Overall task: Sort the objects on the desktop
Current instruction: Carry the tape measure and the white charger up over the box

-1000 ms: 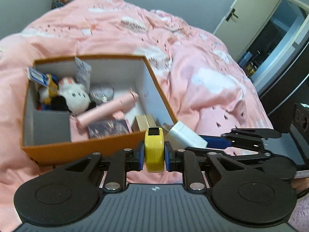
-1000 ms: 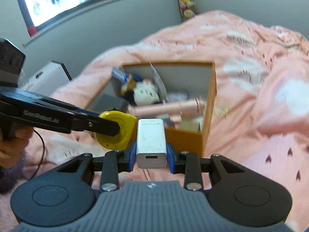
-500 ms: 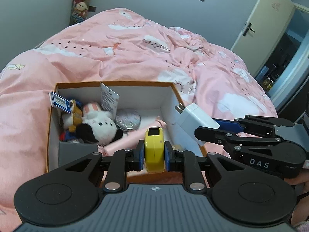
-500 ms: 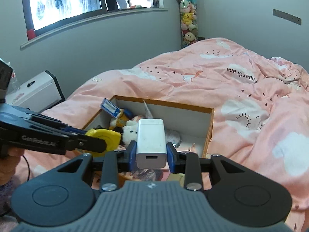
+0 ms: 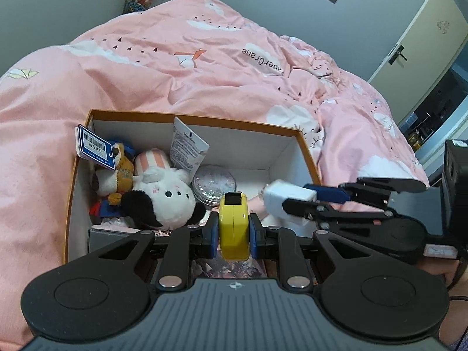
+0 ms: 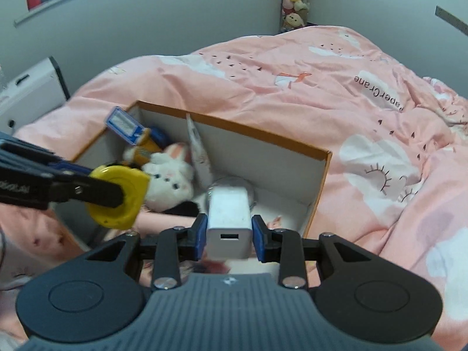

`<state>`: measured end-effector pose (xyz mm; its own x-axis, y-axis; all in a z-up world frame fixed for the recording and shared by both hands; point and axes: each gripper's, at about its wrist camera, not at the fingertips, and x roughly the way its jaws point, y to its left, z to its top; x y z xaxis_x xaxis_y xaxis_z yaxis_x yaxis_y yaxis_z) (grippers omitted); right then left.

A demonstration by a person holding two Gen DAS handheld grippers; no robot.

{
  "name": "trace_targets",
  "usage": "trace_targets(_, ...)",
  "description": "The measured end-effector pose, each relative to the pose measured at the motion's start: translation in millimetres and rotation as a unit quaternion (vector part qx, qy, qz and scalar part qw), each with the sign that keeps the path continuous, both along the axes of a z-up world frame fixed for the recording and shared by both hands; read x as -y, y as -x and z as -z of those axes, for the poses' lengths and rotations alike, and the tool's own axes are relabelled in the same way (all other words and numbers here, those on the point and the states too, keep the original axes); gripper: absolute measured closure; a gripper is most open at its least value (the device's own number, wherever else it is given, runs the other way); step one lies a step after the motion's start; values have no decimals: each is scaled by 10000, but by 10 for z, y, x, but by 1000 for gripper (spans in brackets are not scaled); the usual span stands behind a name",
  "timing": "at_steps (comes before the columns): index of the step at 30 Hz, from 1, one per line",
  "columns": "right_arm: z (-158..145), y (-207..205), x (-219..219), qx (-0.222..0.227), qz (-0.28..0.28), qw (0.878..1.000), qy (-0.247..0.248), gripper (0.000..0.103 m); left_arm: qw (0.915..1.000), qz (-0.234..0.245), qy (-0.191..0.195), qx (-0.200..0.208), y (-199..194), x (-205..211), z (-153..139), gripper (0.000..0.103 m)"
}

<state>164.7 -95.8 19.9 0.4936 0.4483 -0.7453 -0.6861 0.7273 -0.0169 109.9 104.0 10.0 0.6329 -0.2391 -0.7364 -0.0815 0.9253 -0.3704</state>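
While toys already fill the box (image 5: pixel 304 143) at 12 o'clock, two remain — left gripper (image 5: pixel 234 231) grasping the tape measure (image 5: pixel 234 228); right gripper (image 6: pixel 229 234) grasping the charger (image 6: pixel 229 219).

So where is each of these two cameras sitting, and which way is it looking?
Left wrist: rides on the left gripper, looking along its fingers and down into the orange box on the pink bedding; its jaws grip a yellow tape measure, and the right gripper reaches in from the right.
Right wrist: rides on the right gripper, facing the same box; its jaws grip a white charger, and the left gripper comes in from the left.
Shared: box, both held things, the white plush.
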Motion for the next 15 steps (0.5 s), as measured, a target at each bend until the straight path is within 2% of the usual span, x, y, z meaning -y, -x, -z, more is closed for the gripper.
trace_targets(6, 168, -228, -233, 251, -40, 9985, 480, 69, 9999, -62, 74, -120, -134, -86, 101, 80)
trace_targets(11, 266, -429, -360, 332, 91, 9981, 502, 69, 9997, -113, 151, -167, -225, -144, 130, 80)
trace_targets(15, 393, -551, -483, 319, 48, 9968, 737, 69, 9996, -92, 184, -214, -299, -148, 163, 80)
